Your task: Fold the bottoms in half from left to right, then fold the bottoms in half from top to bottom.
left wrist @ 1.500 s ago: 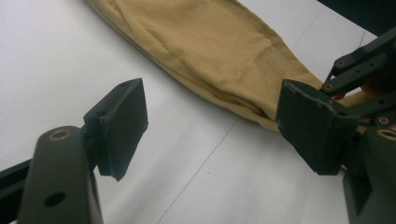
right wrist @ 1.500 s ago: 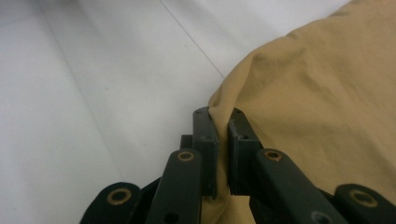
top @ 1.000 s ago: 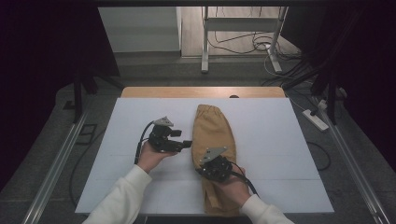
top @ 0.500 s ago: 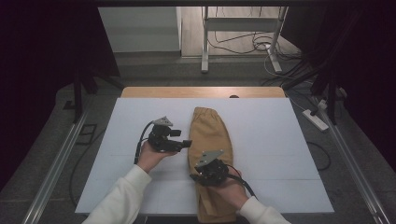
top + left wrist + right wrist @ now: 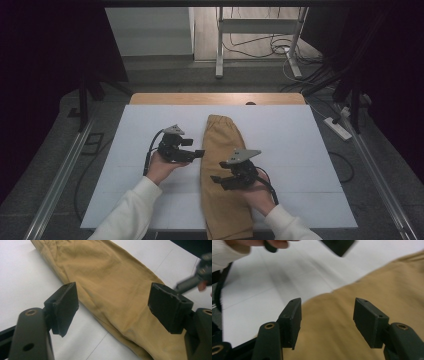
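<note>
At the near edge of the bench (image 5: 300, 150), at six o'clock from its middle, my two sleeves come in, and each hand carries one claw. Closest to me is my right claw (image 5: 216, 179). It hangs just above the lower half of the tan trousers (image 5: 222, 170), pointing toward nine o'clock. Its jaws have just been opening; they now stand well apart and hold nothing. In the right gripper view (image 5: 325, 315) the cloth (image 5: 374, 290) lies under and between the jaws, but the pads do not press on it.

A little farther, my left claw (image 5: 200, 153) points toward three o'clock, at the left edge of the trousers. Its jaws are also wide and empty. In the left gripper view (image 5: 112, 305) the folded cloth (image 5: 107, 285) runs across between the two pads (image 5: 65, 306) without touching them.

Farther away, the trousers stretch from six o'clock, where the hems hang over the near edge, to twelve o'clock, where the waistband lies near the middle of the bench. So the long axis goes straight away from me, and both claws face it from the side, one against the other. I judge that the left claw is nearer to the upper half and the waistband, the right claw nearer to the hems. A coming grasp would need each claw to sink to its own side edge.
</note>
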The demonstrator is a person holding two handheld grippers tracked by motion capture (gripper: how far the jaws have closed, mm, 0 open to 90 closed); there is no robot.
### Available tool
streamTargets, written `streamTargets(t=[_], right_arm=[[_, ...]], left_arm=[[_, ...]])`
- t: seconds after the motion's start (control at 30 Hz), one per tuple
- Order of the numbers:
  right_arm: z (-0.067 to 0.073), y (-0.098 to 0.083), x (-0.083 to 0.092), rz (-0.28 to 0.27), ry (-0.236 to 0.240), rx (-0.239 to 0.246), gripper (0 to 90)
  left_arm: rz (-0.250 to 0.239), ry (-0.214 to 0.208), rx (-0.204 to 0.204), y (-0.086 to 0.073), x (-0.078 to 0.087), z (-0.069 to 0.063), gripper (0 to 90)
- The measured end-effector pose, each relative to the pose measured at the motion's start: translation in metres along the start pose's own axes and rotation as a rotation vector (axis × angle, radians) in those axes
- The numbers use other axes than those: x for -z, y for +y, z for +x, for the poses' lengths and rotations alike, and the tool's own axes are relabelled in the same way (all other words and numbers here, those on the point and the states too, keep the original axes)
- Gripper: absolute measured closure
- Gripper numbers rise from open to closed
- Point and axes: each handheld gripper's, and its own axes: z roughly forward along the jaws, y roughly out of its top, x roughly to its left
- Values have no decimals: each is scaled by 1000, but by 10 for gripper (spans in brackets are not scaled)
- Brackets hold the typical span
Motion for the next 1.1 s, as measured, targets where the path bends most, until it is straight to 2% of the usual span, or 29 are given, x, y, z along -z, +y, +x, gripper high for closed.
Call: streamTargets(t=[0.23, 0.43, 0.7, 1.1], right_arm=[[-33, -10, 10, -9, -30, -73, 371], [-52, -16, 22, -34, -51, -92, 371], [-62, -18, 32, -46, -78, -94, 372], [-68, -18, 34, -54, -92, -102, 372]], left_arm=[[3, 0, 2, 0, -1, 0, 238], [5, 0, -3, 0, -1, -1, 236], [4, 1, -4, 0, -1, -1, 235], [-2, 12, 4, -1, 2, 1, 235]])
